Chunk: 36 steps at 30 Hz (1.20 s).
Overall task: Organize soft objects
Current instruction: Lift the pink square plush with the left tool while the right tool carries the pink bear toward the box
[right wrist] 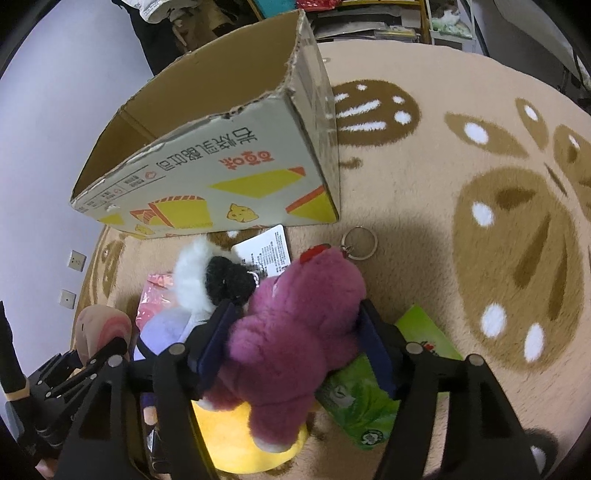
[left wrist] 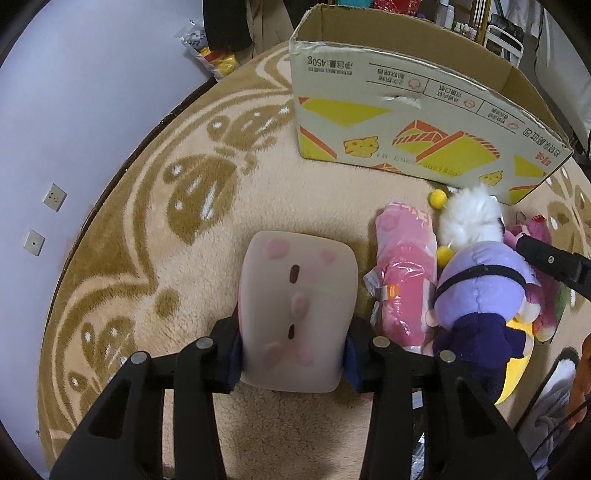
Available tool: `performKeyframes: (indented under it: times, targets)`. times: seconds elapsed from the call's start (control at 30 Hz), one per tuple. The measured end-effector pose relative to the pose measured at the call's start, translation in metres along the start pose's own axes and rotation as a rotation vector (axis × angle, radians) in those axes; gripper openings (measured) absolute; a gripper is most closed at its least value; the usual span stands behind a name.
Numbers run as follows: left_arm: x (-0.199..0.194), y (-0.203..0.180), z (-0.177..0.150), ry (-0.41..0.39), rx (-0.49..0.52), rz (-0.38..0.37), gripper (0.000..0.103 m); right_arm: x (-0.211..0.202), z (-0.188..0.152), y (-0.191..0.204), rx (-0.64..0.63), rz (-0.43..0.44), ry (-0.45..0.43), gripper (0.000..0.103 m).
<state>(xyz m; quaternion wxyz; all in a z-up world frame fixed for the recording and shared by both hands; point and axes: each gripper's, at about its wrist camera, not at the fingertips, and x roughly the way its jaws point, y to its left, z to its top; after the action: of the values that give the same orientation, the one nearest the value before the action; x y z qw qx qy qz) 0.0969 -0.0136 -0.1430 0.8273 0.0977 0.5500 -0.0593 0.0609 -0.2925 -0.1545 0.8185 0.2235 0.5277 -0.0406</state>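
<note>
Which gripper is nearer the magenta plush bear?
Right. The right gripper straddles the magenta plush bear; the left gripper clamps the pale pillow further left.

Beige butterfly-patterned rug (left wrist: 207, 236), 2 wall sockets (left wrist: 54, 196), cluttered shelves (right wrist: 369, 14) behind.

The cushion (left wrist: 297, 314) sits between the left fingers (left wrist: 225, 354); the box (left wrist: 406, 122) beyond them, plush pile (left wrist: 476, 295) seemingly touching, right
</note>
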Motion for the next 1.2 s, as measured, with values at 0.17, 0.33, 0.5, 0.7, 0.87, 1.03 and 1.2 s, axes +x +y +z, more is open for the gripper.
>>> performKeyframes:
  times: [0.17,0.33,0.5,0.7,0.87,1.03,1.2]
  targets:
    - [0.001,0.002,0.0,-0.001,-0.003,0.002,0.041,0.015,-0.005,0.007,-0.025,-0.044,0.031,0.083]
    - [0.0,0.004,0.001,-0.014,-0.011,0.002,0.04,0.015,-0.003,0.008,-0.04,-0.071,0.025,0.069]
    - [-0.013,0.005,0.006,-0.074,-0.009,0.001,0.039,0.01,-0.004,0.02,-0.092,-0.117,-0.008,0.06]
    - [-0.038,0.009,0.013,-0.17,-0.022,0.003,0.038,-0.015,-0.002,0.02,-0.067,-0.094,-0.088,0.059]
    - [-0.063,0.007,0.016,-0.285,-0.012,0.021,0.038,-0.046,0.0,0.015,-0.01,-0.036,-0.167,0.059]
    - [-0.086,0.0,0.023,-0.369,0.014,0.037,0.038,-0.072,0.004,0.01,0.031,-0.006,-0.227,0.059]
    - [-0.108,-0.001,0.036,-0.465,0.032,0.052,0.038,-0.093,0.012,0.019,0.015,-0.005,-0.308,0.06]
